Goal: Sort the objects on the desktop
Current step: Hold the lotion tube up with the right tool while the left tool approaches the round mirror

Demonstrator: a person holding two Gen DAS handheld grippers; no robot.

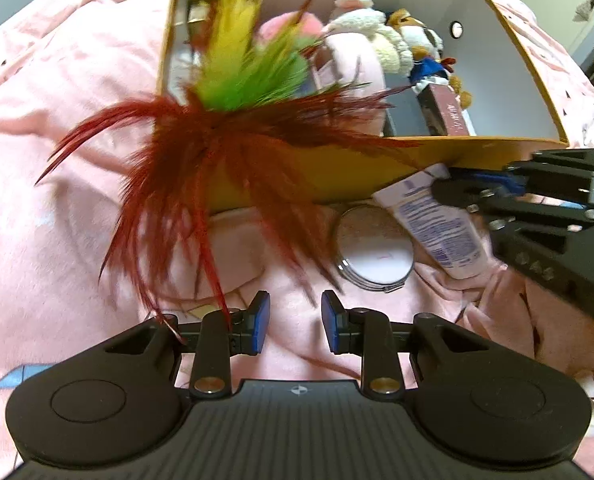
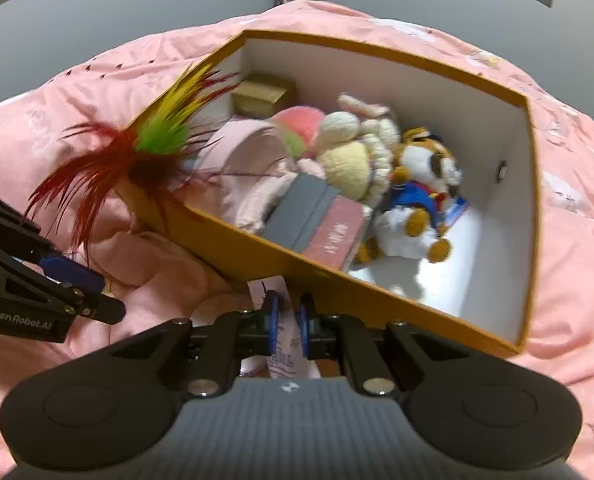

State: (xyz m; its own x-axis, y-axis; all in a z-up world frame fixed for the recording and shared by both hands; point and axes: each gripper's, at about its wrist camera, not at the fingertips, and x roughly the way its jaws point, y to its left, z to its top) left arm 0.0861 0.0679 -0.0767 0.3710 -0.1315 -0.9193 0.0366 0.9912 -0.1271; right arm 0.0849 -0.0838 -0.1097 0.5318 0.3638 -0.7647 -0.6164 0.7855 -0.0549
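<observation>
A red, green and yellow feather toy [image 1: 225,120] hangs over the near left corner of an orange box [image 1: 337,172], blurred; it also shows in the right wrist view [image 2: 145,148]. My left gripper [image 1: 295,322] is open and empty below it, a few red feather tips brushing its left finger. My right gripper [image 2: 288,316] is shut on a white tube with blue print [image 2: 283,344] just outside the box's near wall [image 2: 281,268]. The left wrist view shows the tube [image 1: 437,220] lying beside a round compact mirror [image 1: 373,248].
The box holds a pink headband [image 2: 249,160], plush toys [image 2: 417,184], a grey case [image 2: 305,208], a pink box [image 2: 337,236] and a gold box [image 2: 263,94]. Everything rests on a rumpled pink blanket [image 1: 57,140].
</observation>
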